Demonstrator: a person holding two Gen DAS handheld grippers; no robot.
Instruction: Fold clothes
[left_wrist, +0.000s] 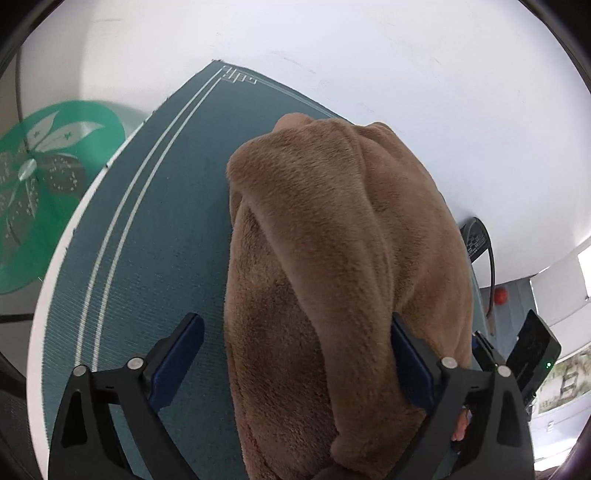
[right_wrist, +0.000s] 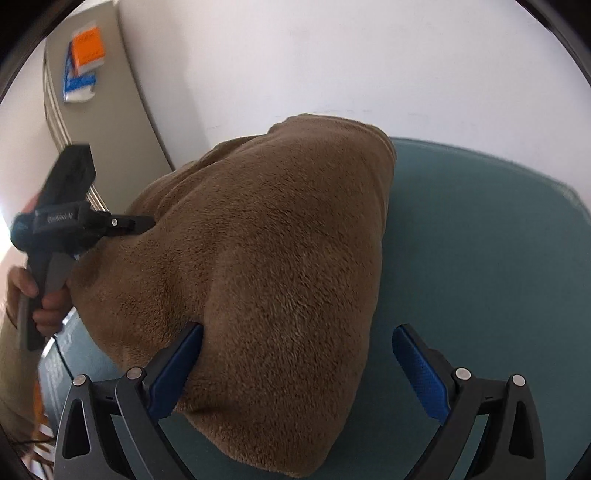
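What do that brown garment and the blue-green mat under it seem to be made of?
The brown garment looks like plush fleece: short, dense, matte nap that catches the light in soft streaks, with thick rounded folds. The blue-green mat looks like a woven or fine-textured fabric or foam mat: a fine grid grain shows, with pale printed lines near its edge. Which of these, the pictures leave open.

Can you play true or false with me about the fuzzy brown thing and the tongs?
1. The brown fleece lies on a teal mat. True.
2. The left tongs are squeezed tight on the fleece. False: they stand wide open, with fleece lying between them.
3. The right tongs are open. True.
4. The fleece is spread out flat. False: it is bunched in a thick, folded heap.
5. The mat is plain. False: white lines run along its border.
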